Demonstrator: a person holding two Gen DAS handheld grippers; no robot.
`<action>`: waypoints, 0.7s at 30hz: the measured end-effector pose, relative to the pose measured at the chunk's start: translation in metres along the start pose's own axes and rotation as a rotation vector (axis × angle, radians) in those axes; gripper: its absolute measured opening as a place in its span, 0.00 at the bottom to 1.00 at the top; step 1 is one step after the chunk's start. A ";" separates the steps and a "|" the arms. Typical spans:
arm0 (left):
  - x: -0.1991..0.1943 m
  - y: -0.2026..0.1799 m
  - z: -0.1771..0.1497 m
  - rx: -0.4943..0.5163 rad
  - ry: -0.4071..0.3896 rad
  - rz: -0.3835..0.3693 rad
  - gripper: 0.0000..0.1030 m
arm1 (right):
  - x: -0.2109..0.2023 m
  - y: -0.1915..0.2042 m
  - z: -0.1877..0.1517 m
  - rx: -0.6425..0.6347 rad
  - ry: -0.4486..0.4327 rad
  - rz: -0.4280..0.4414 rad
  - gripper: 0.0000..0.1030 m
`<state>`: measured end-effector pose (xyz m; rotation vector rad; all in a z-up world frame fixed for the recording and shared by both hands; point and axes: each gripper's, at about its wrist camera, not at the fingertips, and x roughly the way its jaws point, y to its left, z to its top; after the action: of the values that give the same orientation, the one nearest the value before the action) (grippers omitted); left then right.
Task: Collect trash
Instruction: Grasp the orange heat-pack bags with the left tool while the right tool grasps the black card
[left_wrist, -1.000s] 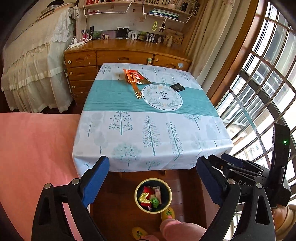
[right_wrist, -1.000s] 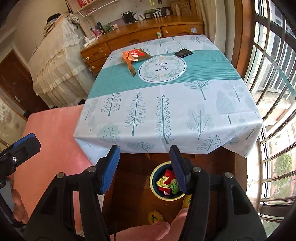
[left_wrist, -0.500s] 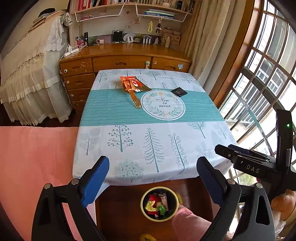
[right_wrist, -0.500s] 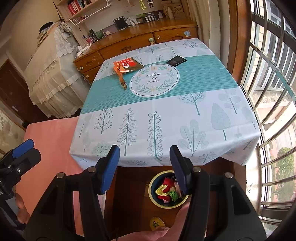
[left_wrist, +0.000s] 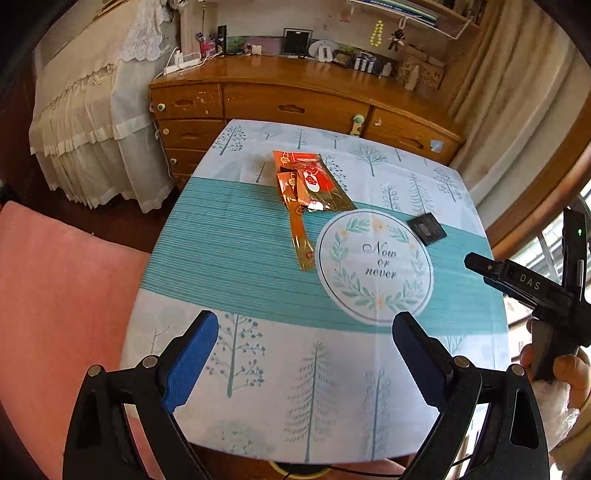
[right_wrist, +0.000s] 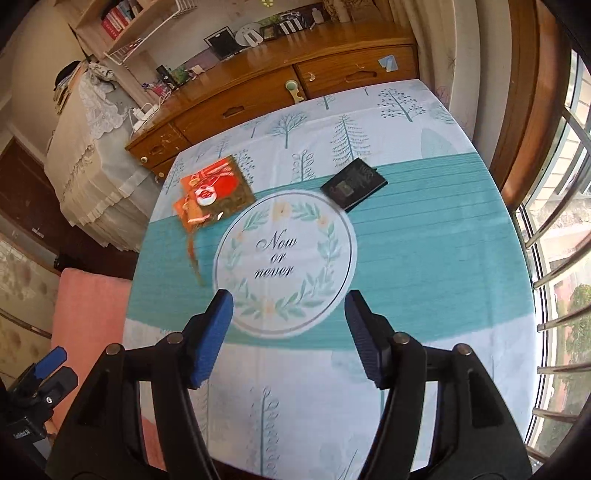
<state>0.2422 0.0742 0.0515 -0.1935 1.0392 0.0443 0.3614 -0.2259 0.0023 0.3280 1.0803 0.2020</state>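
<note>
A big table (left_wrist: 236, 258) fills both views. It wears a blue and white cloth with trees and a round picture that says "Now or never". Behind it stands a long wooden dresser (left_wrist: 295, 107).

On the far side of the cloth lies the trash. An orange wrapper pile (left_wrist: 310, 184) sits just left of the round picture, with one long thin strip sticking out toward the near side. A small black packet (right_wrist: 354, 183) lies just right of the round picture.

The left gripper (left_wrist: 304, 354) is wide open over the near part of the cloth. Nothing is between its blue pads. The right gripper (right_wrist: 288, 332) is opening too, with nothing in it. The trash is well ahead of both.

A second ago both grippers were back past the table edge, over a round bin on the floor. Now the bin is almost hidden, and the right jaws are wider.
</note>
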 end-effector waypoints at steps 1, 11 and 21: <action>0.012 -0.004 0.011 -0.021 0.005 0.010 0.94 | 0.014 -0.010 0.016 0.008 0.010 -0.006 0.67; 0.087 -0.012 0.057 -0.103 0.072 0.089 0.94 | 0.143 -0.074 0.104 0.141 0.142 -0.060 0.68; 0.109 -0.003 0.067 -0.151 0.090 0.116 0.94 | 0.187 -0.053 0.127 0.098 0.154 -0.122 0.76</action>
<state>0.3552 0.0774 -0.0092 -0.2738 1.1364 0.2206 0.5601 -0.2362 -0.1169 0.3374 1.2615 0.0658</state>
